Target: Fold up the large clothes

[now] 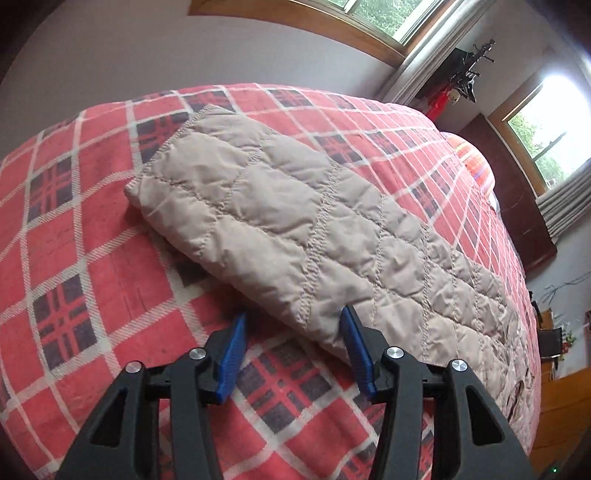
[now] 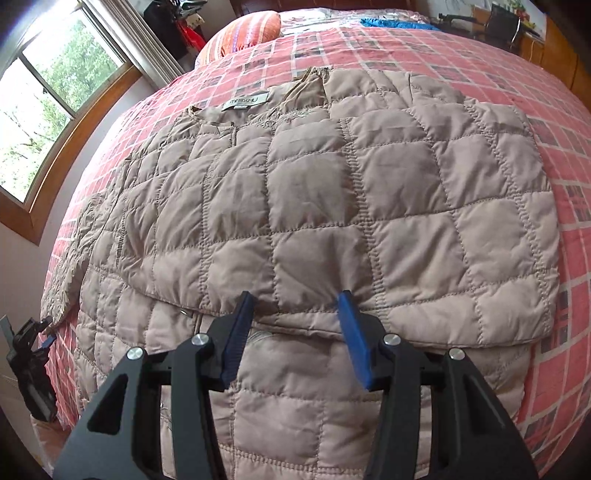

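Soft window (image 2: 55, 110) daylight, strong fisheye edge warp

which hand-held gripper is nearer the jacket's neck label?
Right. The right hand-held gripper sits open at the folded edge of the beige quilted jacket, facing the neck label across the jacket. The left hand-held gripper is open at a sleeve's edge; the label is out of its view.

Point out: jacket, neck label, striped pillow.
jacket (image 2: 317, 192): right wrist view, middle of the quilted folded-over panel.
neck label (image 2: 245, 102): right wrist view, centre of the grey tag at the collar.
striped pillow (image 2: 243, 33): right wrist view, its orange striped face.
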